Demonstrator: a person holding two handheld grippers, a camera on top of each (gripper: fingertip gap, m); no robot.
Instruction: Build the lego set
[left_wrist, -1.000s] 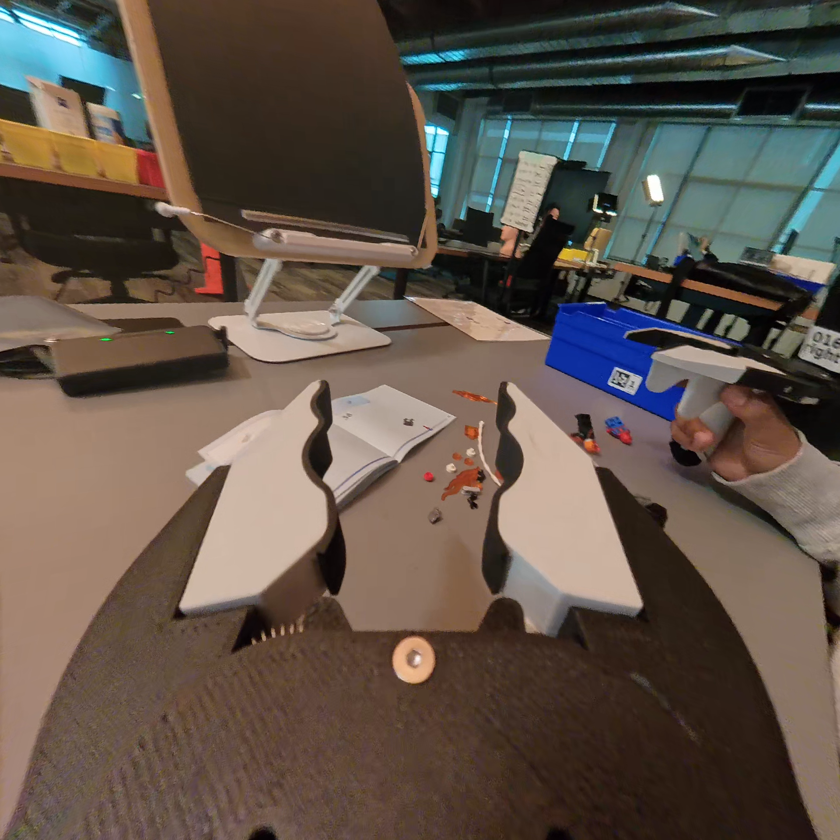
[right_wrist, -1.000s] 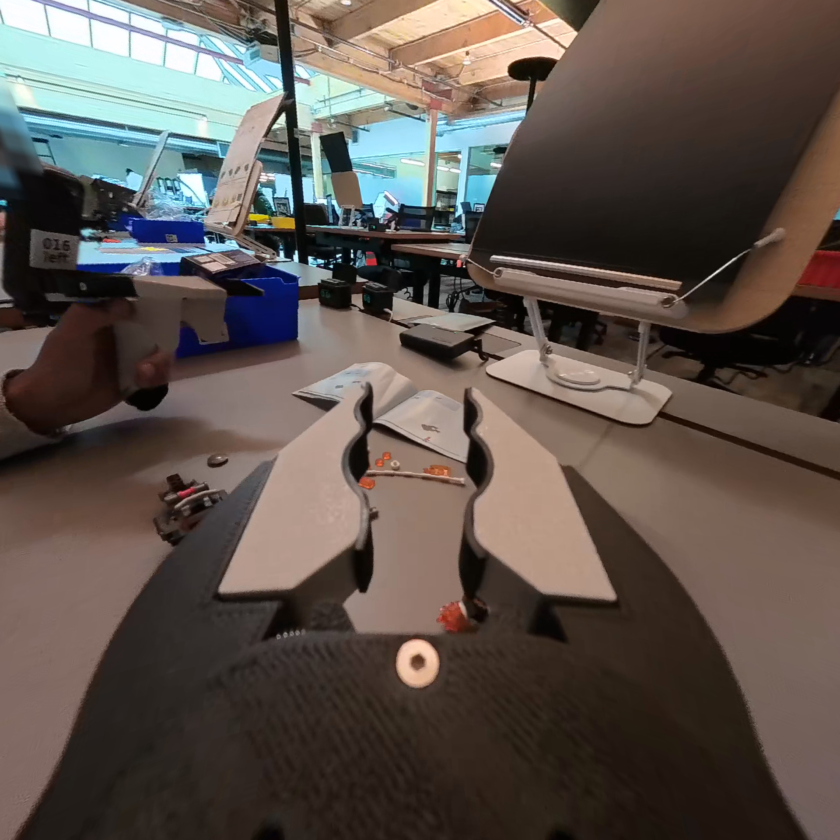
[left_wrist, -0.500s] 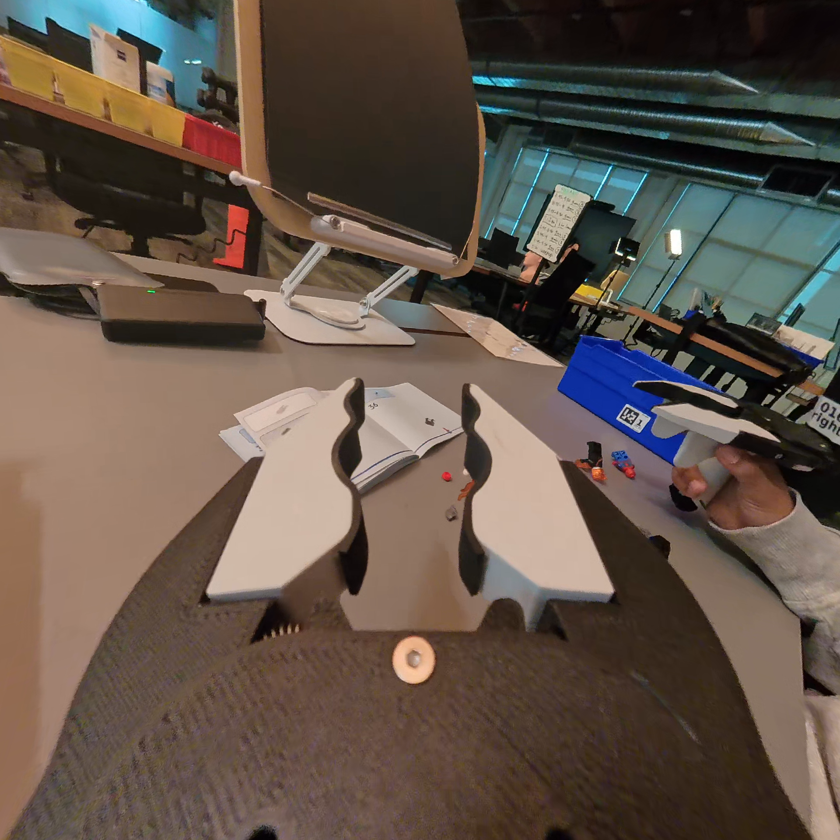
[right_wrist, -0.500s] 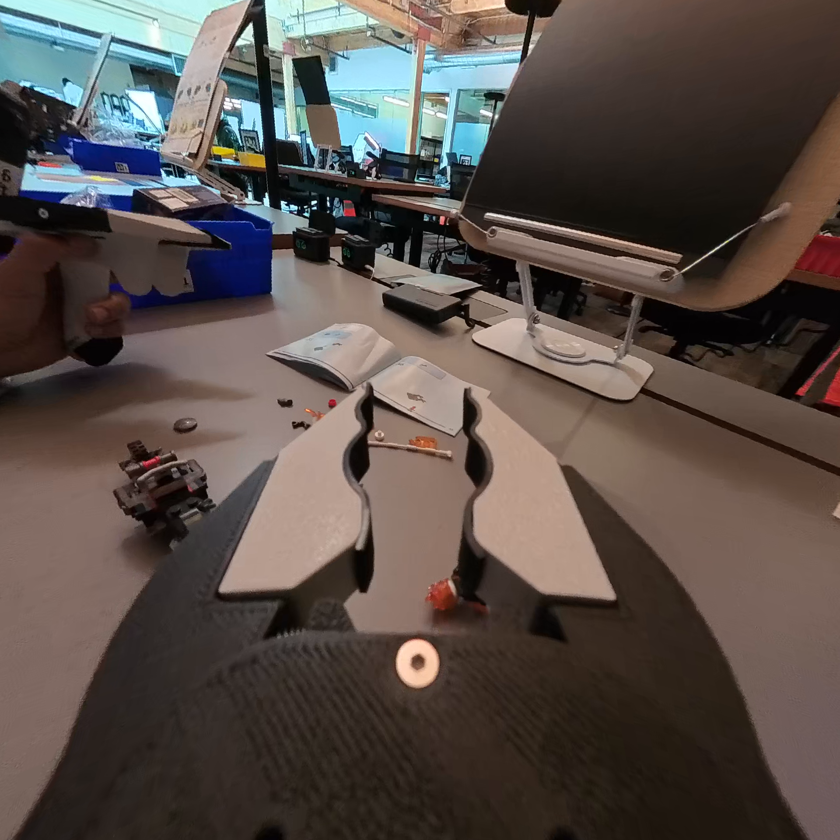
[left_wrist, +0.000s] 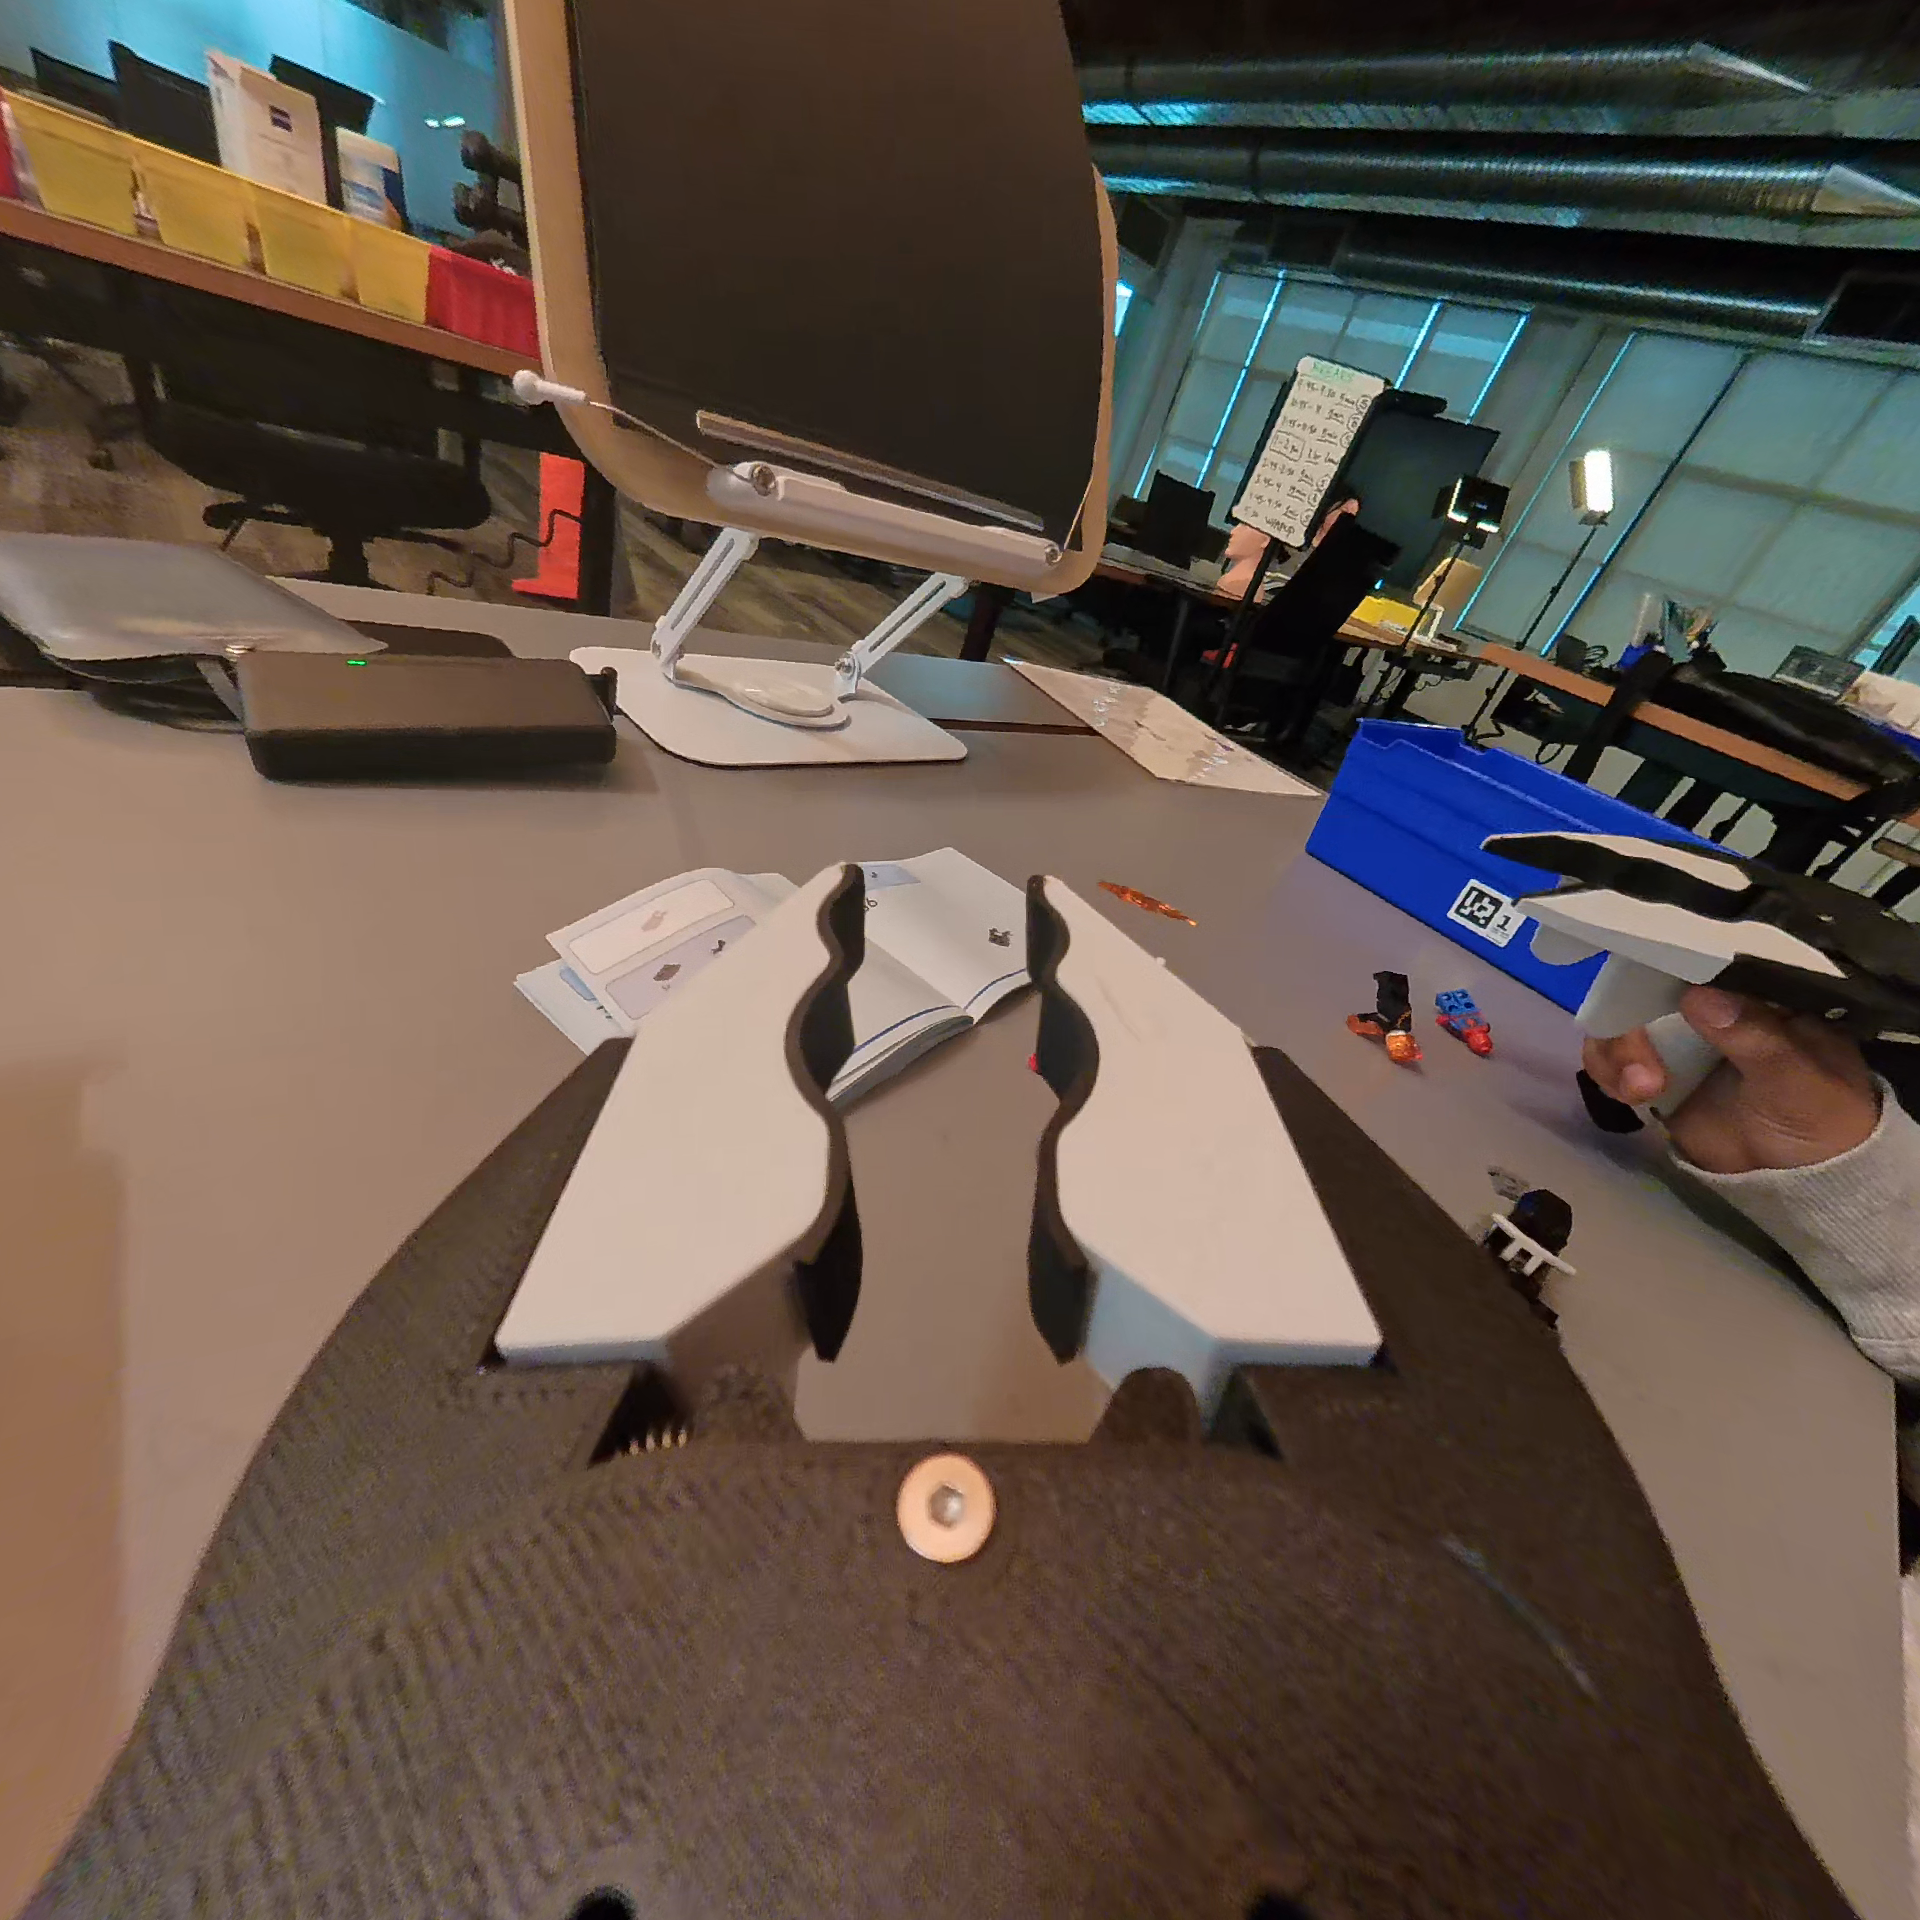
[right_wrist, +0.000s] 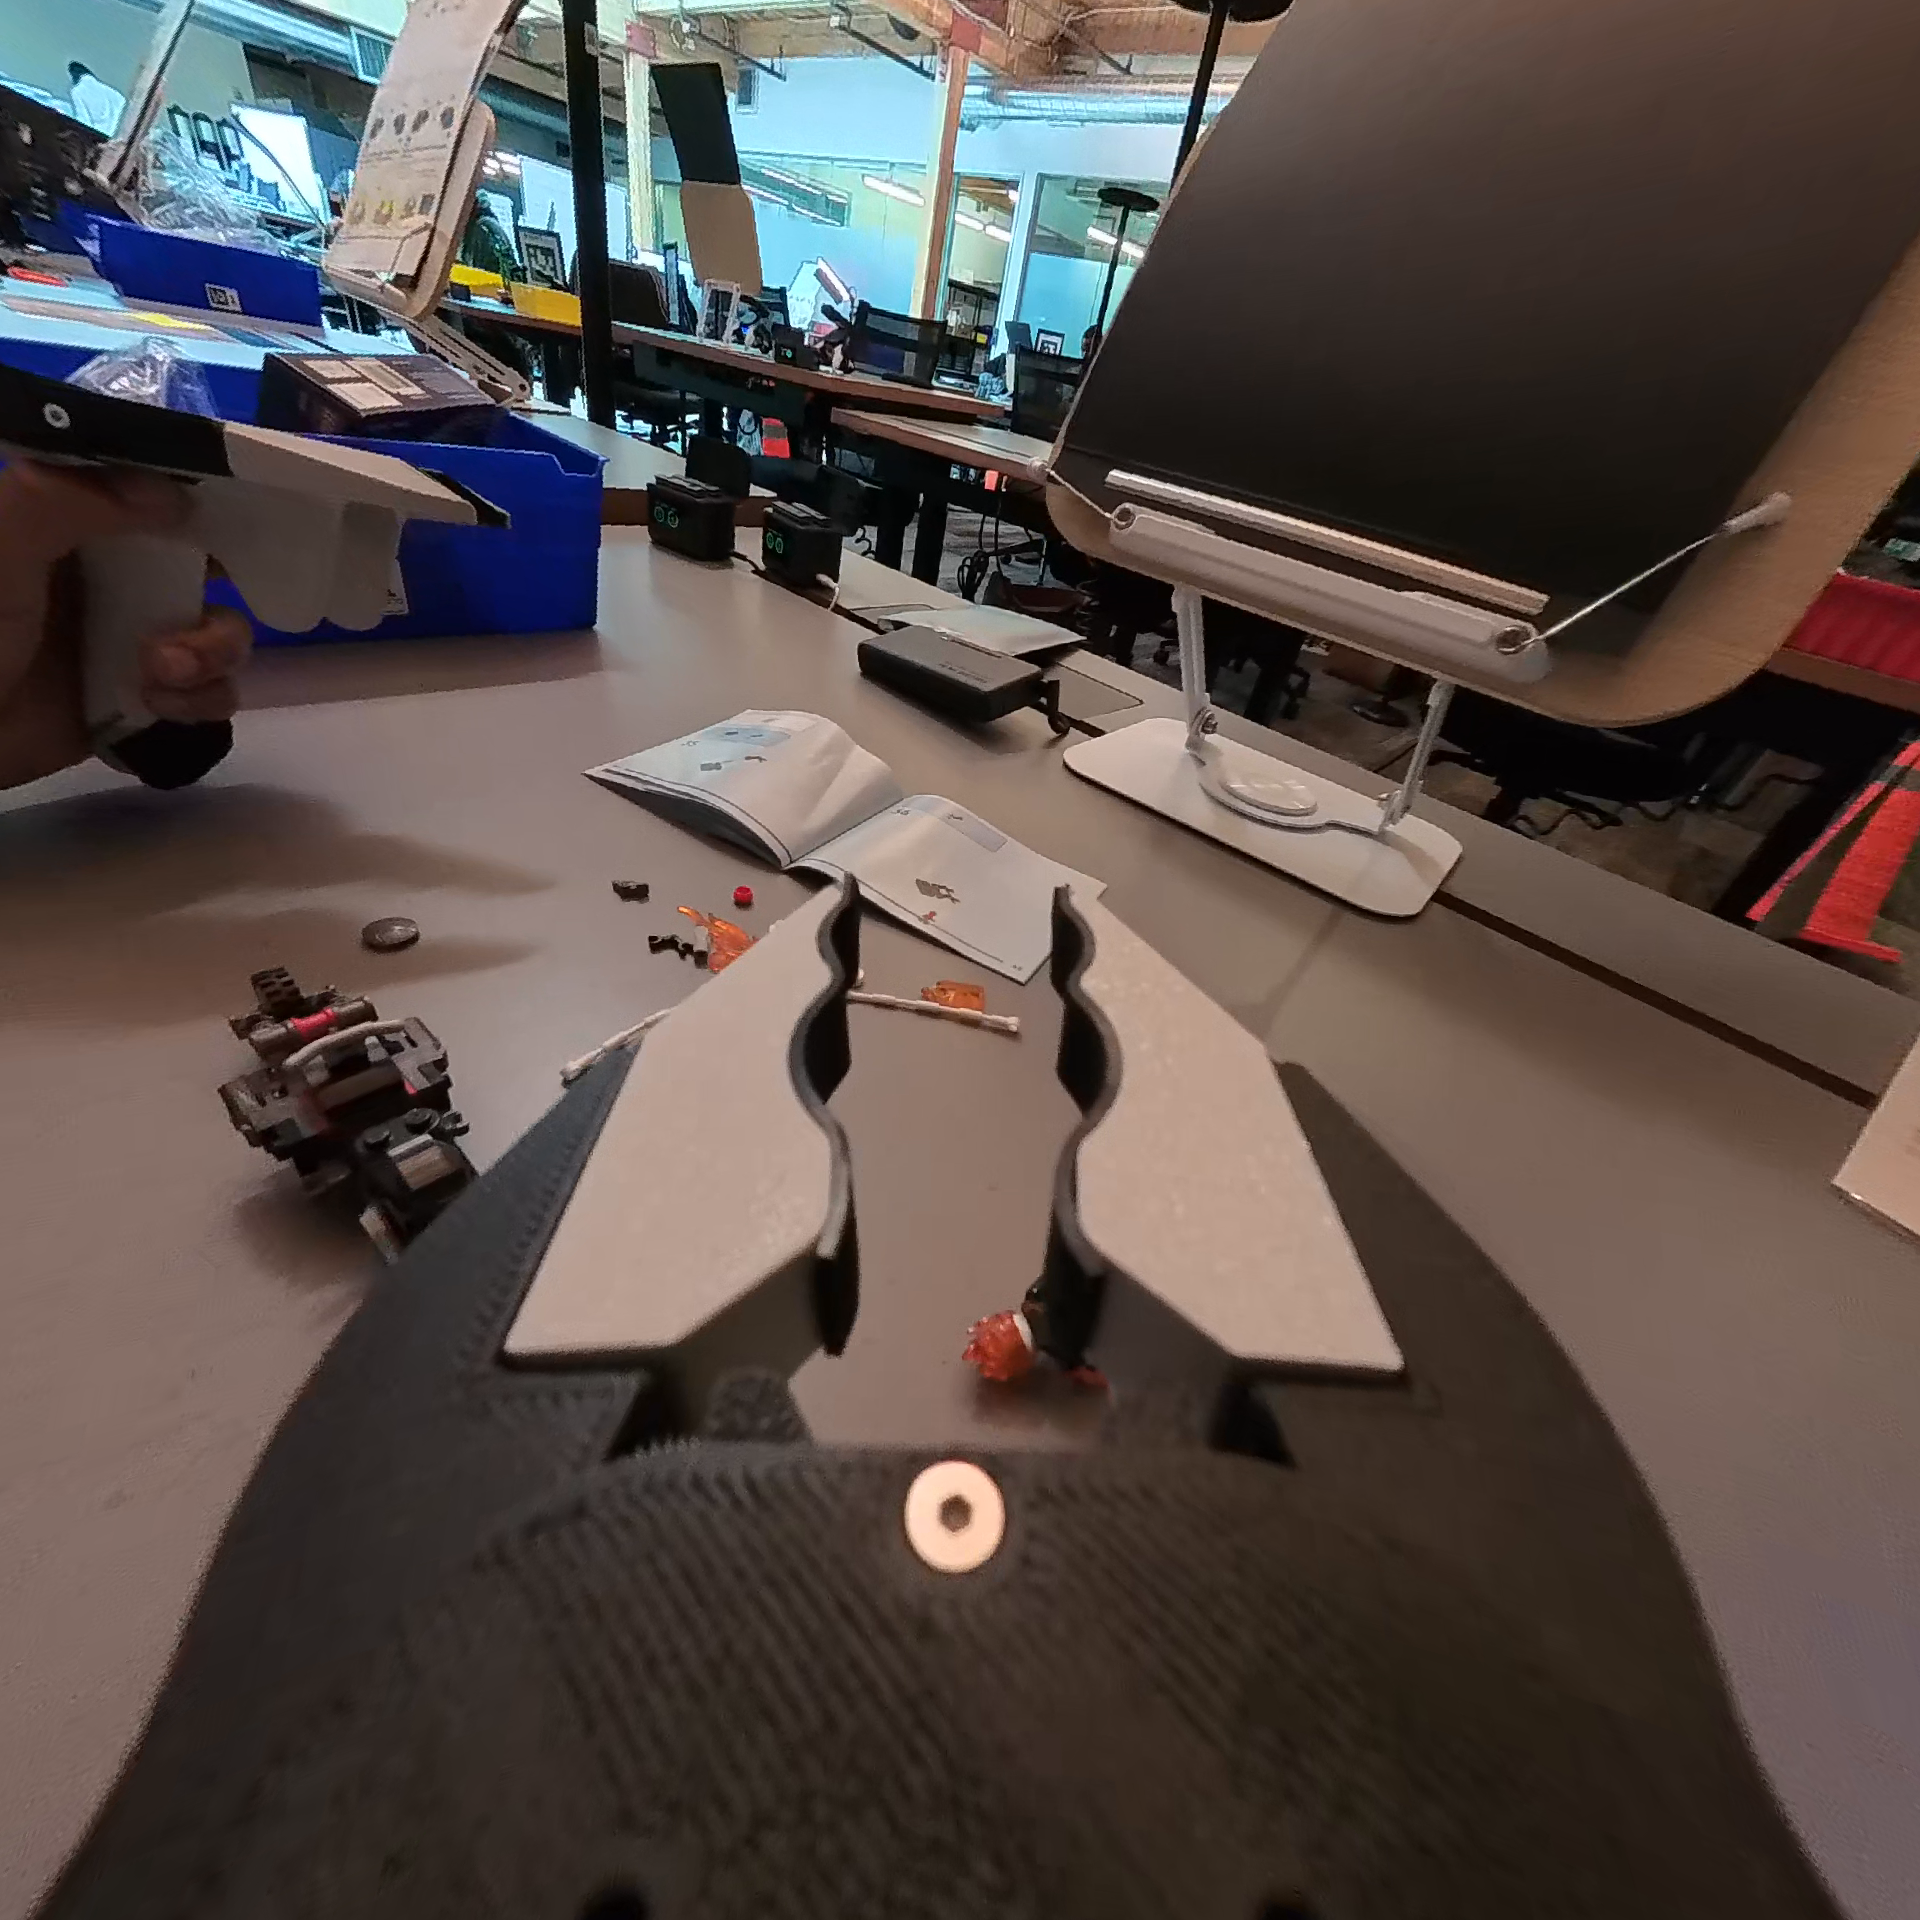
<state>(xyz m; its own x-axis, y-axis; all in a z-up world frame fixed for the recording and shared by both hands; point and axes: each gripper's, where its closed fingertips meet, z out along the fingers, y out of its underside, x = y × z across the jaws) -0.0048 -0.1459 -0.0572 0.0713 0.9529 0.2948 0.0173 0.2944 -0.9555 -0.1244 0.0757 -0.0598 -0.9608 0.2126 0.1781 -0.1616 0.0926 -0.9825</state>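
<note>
Left wrist view: my left tongs (left_wrist: 940, 940) have narrowed from the wide gape of a second ago to a moderate gap, and they hold nothing. They have swung in over the open instruction booklet (left_wrist: 914, 971), so most of the loose pieces I could see between the fingers are now hidden; only a small red stud (left_wrist: 1033, 1062) peeks past the right finger. I read this as lining up for a pick, though no piece is yet bracketed. Further right, two small sub-builds, one black-and-orange (left_wrist: 1387, 1023) and one blue (left_wrist: 1463, 1020), stand near the blue bin (left_wrist: 1455, 831). The right tongs (left_wrist: 1527, 868) hang above the surface, jaws nearly together in profile.

Right wrist view: this camera has pulled back and up, so the dark, partly built model (right_wrist: 343, 1091) now lies fully in sight at lower left. My right tongs (right_wrist: 951, 935) are parted moderately and grip nothing; an orange-tipped piece (right_wrist: 1013, 1345) lies on the surface near the base of the right finger. Ahead lie a white rod (right_wrist: 935, 1008), orange translucent bits (right_wrist: 717, 930) and a grey disc (right_wrist: 391, 932). The tablet stand (right_wrist: 1278, 805) and black power bank (right_wrist: 951, 665) sit well apart, clear of the work.
</note>
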